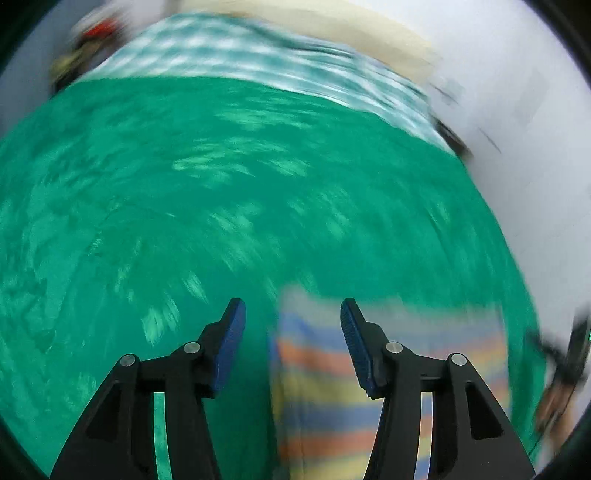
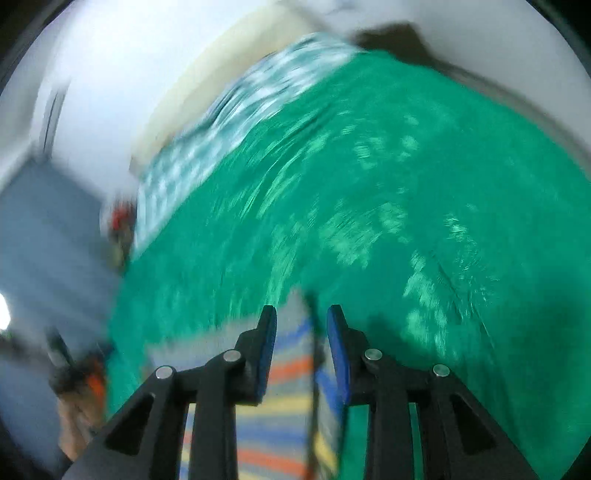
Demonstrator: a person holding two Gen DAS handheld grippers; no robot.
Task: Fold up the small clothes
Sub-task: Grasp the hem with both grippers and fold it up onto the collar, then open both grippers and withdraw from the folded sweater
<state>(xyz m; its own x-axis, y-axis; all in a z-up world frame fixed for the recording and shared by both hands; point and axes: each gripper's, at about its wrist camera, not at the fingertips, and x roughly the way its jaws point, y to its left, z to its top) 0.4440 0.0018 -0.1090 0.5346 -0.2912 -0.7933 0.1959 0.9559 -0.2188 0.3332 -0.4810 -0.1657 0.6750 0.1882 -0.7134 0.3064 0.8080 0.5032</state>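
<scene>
A small striped garment, with blue, orange, yellow and grey bands, lies on a green patterned bedcover. My left gripper hangs over the garment's left part with its blue pads apart and nothing pressed between them. In the right wrist view the same striped garment shows between and below the fingers of my right gripper. Its jaws stand narrowly apart, and a dark edge of the cloth runs up through the gap. Both views are motion-blurred.
A green-and-white checked cloth lies at the far side of the bedcover, with a cream headboard or pillow and a white wall behind. A blurred hand with dark gear shows at the bed's edge.
</scene>
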